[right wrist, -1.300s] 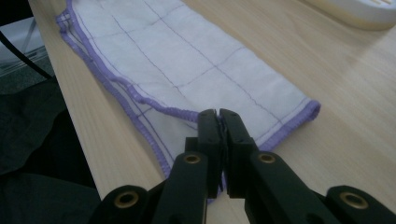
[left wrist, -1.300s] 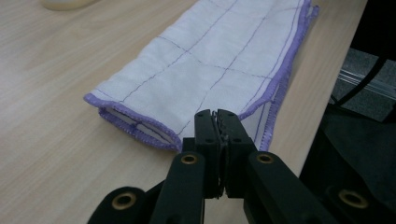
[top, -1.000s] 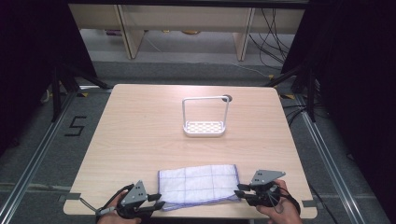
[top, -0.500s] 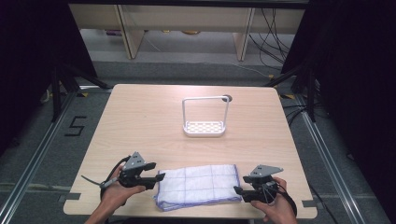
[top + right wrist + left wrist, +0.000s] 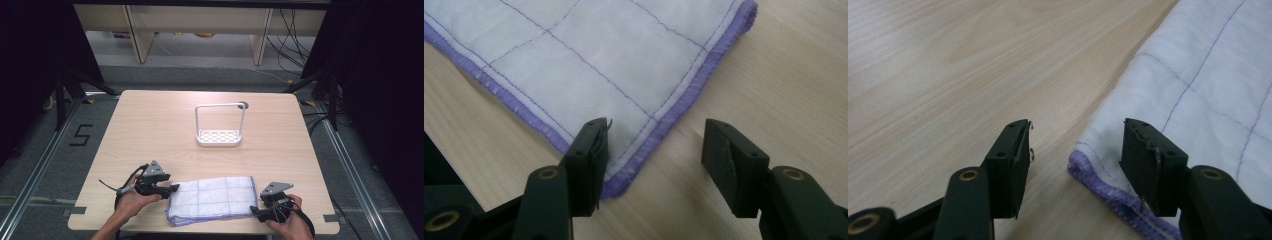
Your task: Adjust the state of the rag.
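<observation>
White quilted cloth (image 5: 212,200) lies flat at the bench's (image 5: 150,125) near edge; left gripper (image 5: 1075,150) and right gripper (image 5: 654,145) are held open, empty, at its corners. Bunching could be caused by uneven grips.

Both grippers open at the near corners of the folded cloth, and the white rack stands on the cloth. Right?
Not quite. The rack stands on the bare table, farther back, apart from the cloth; the high view shows it. The rest holds: the left gripper and right gripper are both open at the cloth's near corners.
</observation>
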`<act>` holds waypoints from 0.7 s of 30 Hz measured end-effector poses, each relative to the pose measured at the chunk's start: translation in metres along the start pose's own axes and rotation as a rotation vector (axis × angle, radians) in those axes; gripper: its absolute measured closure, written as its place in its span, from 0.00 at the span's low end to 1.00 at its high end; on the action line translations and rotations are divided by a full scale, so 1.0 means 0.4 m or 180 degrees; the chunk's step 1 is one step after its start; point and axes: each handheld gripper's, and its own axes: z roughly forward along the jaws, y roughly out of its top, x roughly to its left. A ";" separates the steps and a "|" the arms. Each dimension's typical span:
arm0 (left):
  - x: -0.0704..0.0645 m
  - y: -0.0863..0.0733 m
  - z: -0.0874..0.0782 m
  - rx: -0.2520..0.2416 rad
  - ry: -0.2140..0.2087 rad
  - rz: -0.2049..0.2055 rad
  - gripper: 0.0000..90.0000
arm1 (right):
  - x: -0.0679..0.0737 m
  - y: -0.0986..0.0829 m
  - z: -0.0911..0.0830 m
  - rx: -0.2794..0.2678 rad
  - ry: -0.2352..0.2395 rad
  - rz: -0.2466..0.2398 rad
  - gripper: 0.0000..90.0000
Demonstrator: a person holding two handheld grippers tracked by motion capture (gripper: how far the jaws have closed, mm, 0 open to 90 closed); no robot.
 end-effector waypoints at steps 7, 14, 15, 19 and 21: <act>-0.007 -0.004 0.012 0.0076 -0.0003 0.0146 0.51 | 0.002 0.001 -0.009 -0.0029 0.0035 0.0099 0.50; -0.015 -0.003 0.010 0.0085 -0.0110 0.0290 0.67 | 0.020 0.000 -0.001 0.0027 -0.0008 0.0116 0.50; -0.016 -0.002 0.010 0.0090 -0.0139 0.0260 0.70 | 0.021 0.000 -0.004 0.0077 -0.0008 0.0114 0.50; -0.020 -0.003 0.010 0.0097 -0.0183 0.0293 0.78 | 0.028 -0.002 -0.004 0.0048 0.0008 0.0027 0.61; -0.025 -0.003 0.008 0.0099 -0.0179 0.0328 0.83 | 0.031 -0.002 -0.007 0.0053 0.0060 0.0053 0.68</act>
